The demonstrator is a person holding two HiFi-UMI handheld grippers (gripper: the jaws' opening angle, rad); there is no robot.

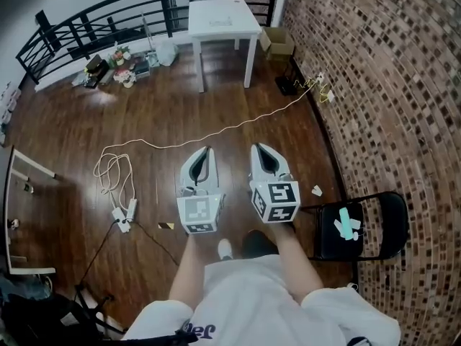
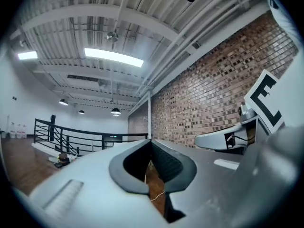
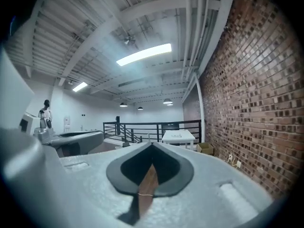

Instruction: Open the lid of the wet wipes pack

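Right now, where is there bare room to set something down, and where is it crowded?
The white table top is nearly bare. The wood floor in front of it is free, except one thin cable. The chair seat has room beside the wipes pack. Crowded: the coiled cable and power strip on the left, and clutter by the railing.

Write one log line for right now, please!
left claw: shut, empty | right claw: shut, empty | teal-and-white wet wipes pack: on black metal folding chair, untouched
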